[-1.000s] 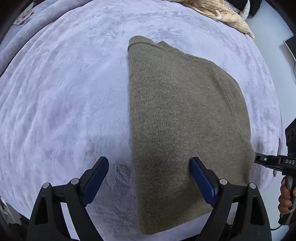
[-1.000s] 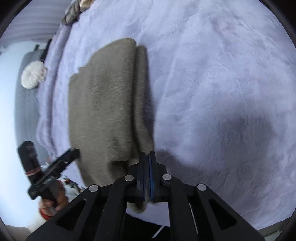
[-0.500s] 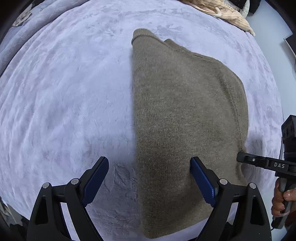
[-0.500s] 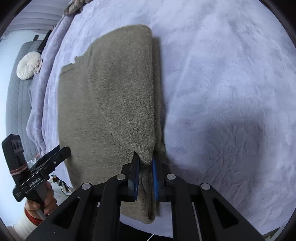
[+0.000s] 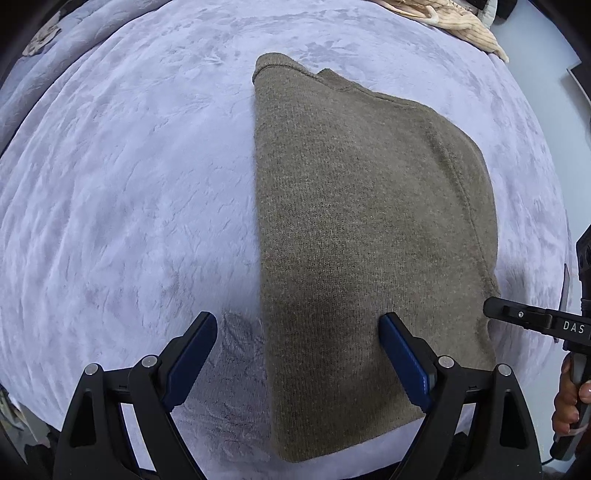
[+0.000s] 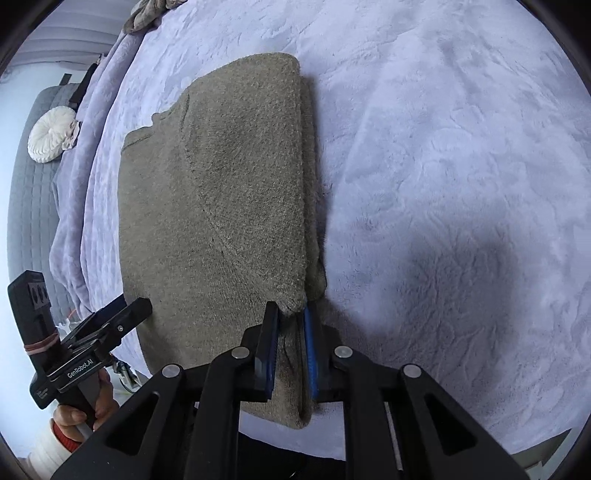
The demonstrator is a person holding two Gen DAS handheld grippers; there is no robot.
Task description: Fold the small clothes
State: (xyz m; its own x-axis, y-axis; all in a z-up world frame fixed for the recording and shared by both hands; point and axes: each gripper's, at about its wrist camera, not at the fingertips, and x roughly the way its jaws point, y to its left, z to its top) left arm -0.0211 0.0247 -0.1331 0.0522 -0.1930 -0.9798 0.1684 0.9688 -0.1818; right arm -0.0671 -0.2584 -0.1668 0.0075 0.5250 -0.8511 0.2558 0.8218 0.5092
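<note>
Olive-brown knit sweater lies folded flat on a lavender plush blanket, long axis running near to far, collar end far. Left fold edge straight; right edge rounded, with a seam running down it.

Left wrist view: left gripper hovers over the near end of the sweater, jaws spread wide, nothing clamped. Its left blue pad sits over bare blanket, its right pad over the knit; the sweater's left edge passes between them. Contact with the fabric can't be told. Far right, a beige ribbed garment lies at the blanket's far edge. Right edge of view: the right gripper's black tip, just beside the sweater's right edge, a hand on its handle.

Right wrist view: the person's other hand holds the left gripper at lower left. A round white cushion sits on a grey quilted surface far left. Right gripper is at the sweater's near right corner, jaws slightly apart and just been opening; the folded edge still sits between the pads, loosely, not pinched. Bare blanket to the right.
</note>
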